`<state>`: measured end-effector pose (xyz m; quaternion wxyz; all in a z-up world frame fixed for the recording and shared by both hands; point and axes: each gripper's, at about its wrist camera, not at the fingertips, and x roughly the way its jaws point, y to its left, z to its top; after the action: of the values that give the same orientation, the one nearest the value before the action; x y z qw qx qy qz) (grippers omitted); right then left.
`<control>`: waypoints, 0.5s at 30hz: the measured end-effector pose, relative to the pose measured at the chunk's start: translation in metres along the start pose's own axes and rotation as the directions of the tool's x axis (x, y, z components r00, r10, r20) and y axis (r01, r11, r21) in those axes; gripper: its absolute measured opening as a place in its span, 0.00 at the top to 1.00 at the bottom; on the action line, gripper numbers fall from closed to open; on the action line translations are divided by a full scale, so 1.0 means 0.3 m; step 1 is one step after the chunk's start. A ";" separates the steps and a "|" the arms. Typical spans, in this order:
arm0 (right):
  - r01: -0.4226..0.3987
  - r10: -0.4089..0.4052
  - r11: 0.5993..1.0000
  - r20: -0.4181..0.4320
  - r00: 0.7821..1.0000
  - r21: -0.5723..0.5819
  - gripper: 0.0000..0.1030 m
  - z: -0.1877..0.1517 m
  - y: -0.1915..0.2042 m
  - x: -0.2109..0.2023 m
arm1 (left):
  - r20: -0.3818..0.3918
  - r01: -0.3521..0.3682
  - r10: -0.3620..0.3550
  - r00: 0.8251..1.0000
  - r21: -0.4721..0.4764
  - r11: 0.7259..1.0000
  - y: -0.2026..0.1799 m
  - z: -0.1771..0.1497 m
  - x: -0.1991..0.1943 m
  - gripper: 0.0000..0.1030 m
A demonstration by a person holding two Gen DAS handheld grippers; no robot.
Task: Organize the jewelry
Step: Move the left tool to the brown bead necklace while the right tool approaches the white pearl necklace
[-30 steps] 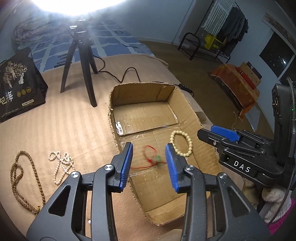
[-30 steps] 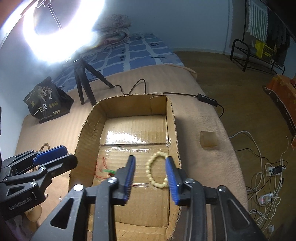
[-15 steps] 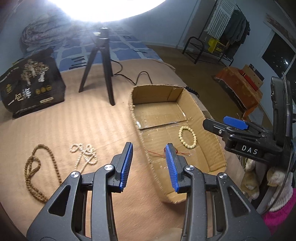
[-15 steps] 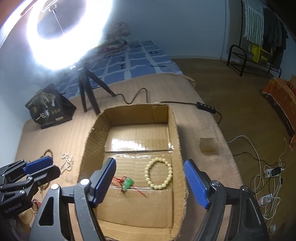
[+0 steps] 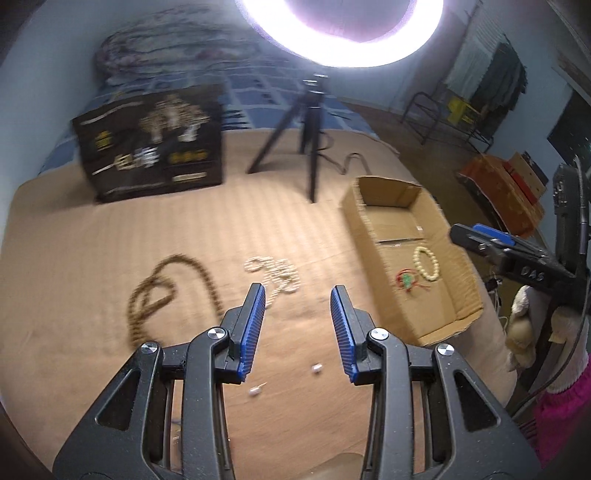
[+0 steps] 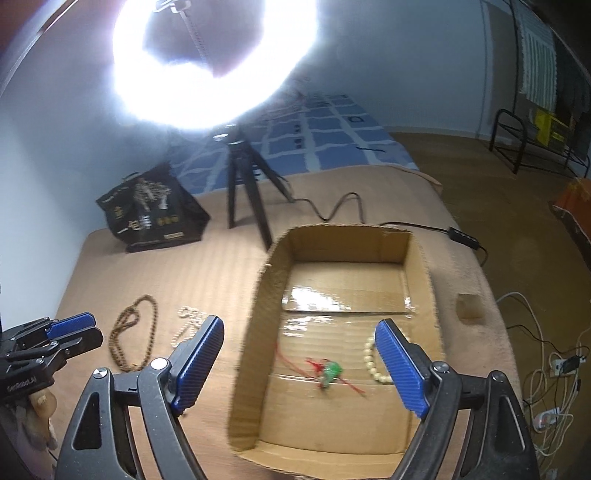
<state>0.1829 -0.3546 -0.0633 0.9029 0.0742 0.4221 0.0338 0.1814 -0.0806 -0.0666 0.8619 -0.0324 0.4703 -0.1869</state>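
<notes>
On a tan ribbed bedcover (image 5: 110, 258), going from left to right: a long brown bead necklace (image 5: 162, 284) lies looped on the cloth, and just to its right sits a small tangle of white pearl necklace (image 5: 275, 275). The left gripper (image 5: 297, 325) hangs above and slightly nearer than the pearls, its blue jaws partly apart with nothing between them. Two tiny loose beads (image 5: 317, 368) rest on the cloth under it. Further right stands an open cardboard box (image 6: 258, 295), which already holds a red cord with a green charm (image 6: 328, 371) and a cream bead bracelet (image 6: 371, 360). The right gripper (image 6: 301, 363) hovers over the box's near end, and its jaws have just been opening; they stand wide and empty, with the cream bracelet lying below on the box floor. The step in hand appears to be fetching the pearls. To do it well, the left gripper should probably drop straight onto the thickest part of the tangle, pinch several strands together, and lift slowly so that trailing loops do not snag the brown necklace beside it. The box's near wall must be cleared on the way in. Behind, a black tripod (image 5: 308, 136) with a ring light (image 5: 340, 33), its cable, and a black printed bag (image 5: 151, 147) stand well apart.
</notes>
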 end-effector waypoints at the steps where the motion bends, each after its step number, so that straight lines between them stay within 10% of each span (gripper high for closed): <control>1: -0.009 0.009 1.000 0.001 1.000 -0.002 0.16 0.001 0.014 0.000 | -0.001 -0.008 0.008 1.000 -0.010 1.000 0.027 -0.007 -0.008 0.64; 15: -0.088 0.086 0.994 -0.045 0.995 -0.067 0.16 -0.006 0.205 0.087 | -0.053 -0.076 0.064 0.997 -0.254 0.964 0.427 -0.099 -0.004 0.47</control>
<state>0.1984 -0.2903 -0.0744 0.8935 0.0606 0.4360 0.0892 0.1936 0.0422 -0.1118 0.8458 -0.1225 0.5105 -0.0948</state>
